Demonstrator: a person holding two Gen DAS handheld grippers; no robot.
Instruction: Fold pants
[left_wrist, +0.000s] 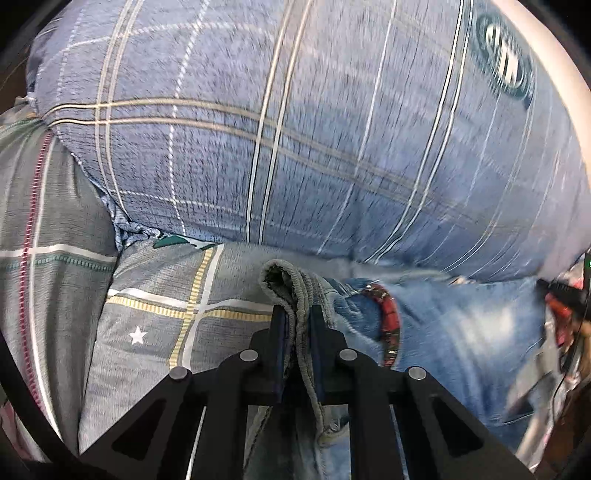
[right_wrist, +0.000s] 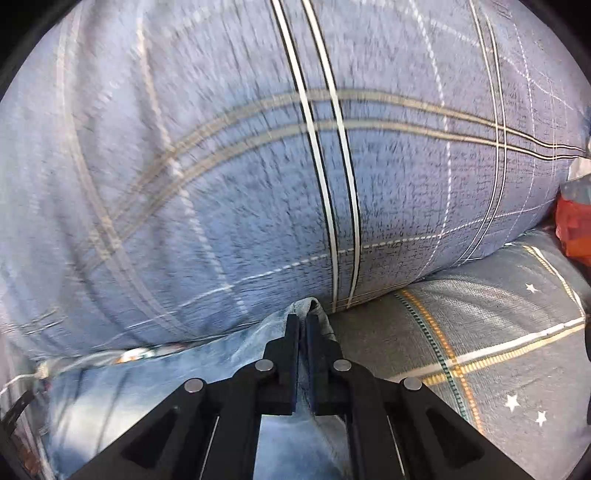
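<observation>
On the bed (left_wrist: 155, 295), both claws, left claw (left_wrist: 297, 317) and right claw (right_wrist: 302, 325), clench the jeans (left_wrist: 461, 332) edge; I would keep equal tension and lay corners even before the pillow (left_wrist: 295, 129).

One pair of jeans (left_wrist: 461, 332), one blue plaid pillow (left_wrist: 295, 129), one grey star-printed sheet (left_wrist: 155, 332), two grippers.

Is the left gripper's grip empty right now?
No, the left gripper is shut on a bunched edge of the jeans.
</observation>
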